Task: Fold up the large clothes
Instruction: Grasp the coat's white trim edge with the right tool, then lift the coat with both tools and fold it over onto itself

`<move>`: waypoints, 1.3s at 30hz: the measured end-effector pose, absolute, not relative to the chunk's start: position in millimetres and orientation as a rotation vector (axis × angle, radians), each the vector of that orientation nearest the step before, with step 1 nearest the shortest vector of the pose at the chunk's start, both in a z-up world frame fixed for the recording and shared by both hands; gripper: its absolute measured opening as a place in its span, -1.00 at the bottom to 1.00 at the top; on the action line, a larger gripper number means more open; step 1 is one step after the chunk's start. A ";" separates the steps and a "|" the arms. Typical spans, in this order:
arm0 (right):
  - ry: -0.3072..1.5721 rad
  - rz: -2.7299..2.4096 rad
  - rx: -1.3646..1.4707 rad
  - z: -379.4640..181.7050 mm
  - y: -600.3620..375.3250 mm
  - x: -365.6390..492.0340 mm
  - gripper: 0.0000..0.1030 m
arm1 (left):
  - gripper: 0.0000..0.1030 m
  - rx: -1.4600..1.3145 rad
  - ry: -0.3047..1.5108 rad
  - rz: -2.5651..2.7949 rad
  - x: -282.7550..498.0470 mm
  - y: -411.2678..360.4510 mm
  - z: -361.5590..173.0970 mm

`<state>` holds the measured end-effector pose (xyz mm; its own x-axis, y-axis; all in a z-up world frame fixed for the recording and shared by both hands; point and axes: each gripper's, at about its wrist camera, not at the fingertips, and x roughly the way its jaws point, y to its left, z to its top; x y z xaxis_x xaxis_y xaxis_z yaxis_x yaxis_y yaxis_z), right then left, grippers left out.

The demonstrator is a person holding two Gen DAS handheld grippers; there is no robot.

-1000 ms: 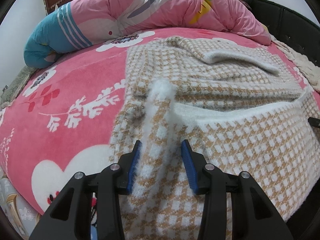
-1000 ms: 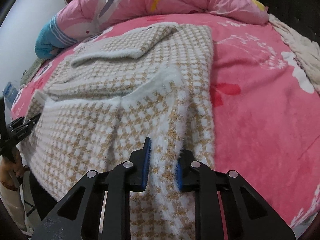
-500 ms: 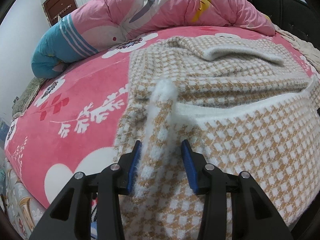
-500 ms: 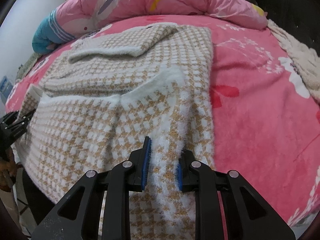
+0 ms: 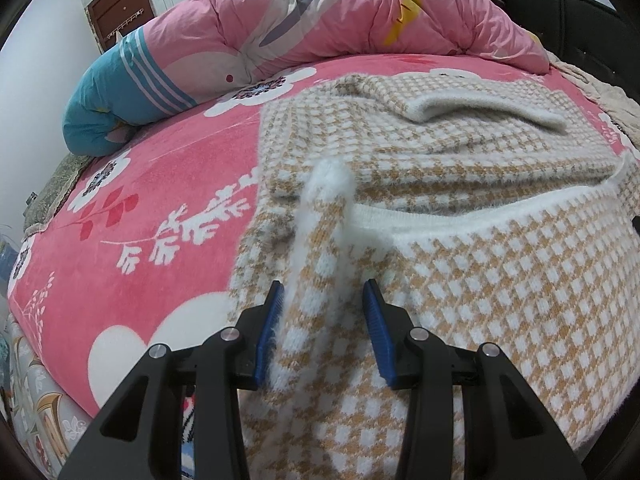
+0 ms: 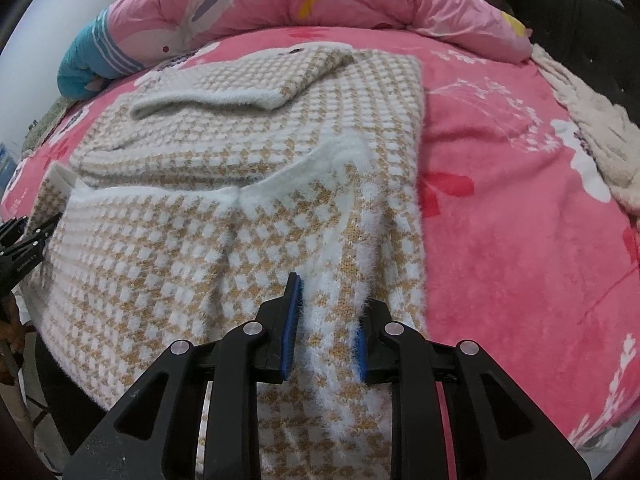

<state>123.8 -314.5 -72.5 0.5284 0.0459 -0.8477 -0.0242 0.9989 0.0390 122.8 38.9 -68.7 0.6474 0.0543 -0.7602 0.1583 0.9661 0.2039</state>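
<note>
The checked sweater (image 5: 460, 264) lay spread on the pink bed (image 5: 152, 184), its near edge pulled up toward both tongs. The left tongs (image 5: 324, 328) pinched a fuzzy corner, and the right tongs (image 6: 326, 320) clenched a bunched ridge of the same hem. It looked soft, thick and floppy, likely to sag between grips, so the hem corners seemed the right holds. Only the right view showed the cream blanket (image 6: 592, 136) off to its right; only the left view showed the door (image 5: 120, 8) far ahead.
</note>
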 end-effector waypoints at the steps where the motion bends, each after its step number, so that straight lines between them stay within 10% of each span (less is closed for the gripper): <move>1: 1.013 0.039 0.018 -72.3 -312.9 123.9 -0.58 | -0.22 0.263 0.867 -0.060 122.7 38.9 -68.8; 18: 0.967 -0.003 -0.070 -56.5 -283.5 108.0 -0.78 | -0.23 0.274 0.854 -0.055 121.9 37.6 -67.7; 25: 0.899 -0.018 -0.110 -40.0 -275.0 85.7 -0.84 | -0.65 0.279 0.799 -0.045 109.3 37.4 -55.3; 39: 0.687 -0.032 -0.043 14.4 -282.2 20.6 -0.87 | -0.81 0.275 0.505 -0.070 34.5 40.9 21.5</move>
<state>20.6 -282.2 14.4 0.7728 -0.0440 -0.6331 0.0155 0.9986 -0.0504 34.5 40.9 21.5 0.8738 0.0019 -0.4864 0.1333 0.9608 0.2432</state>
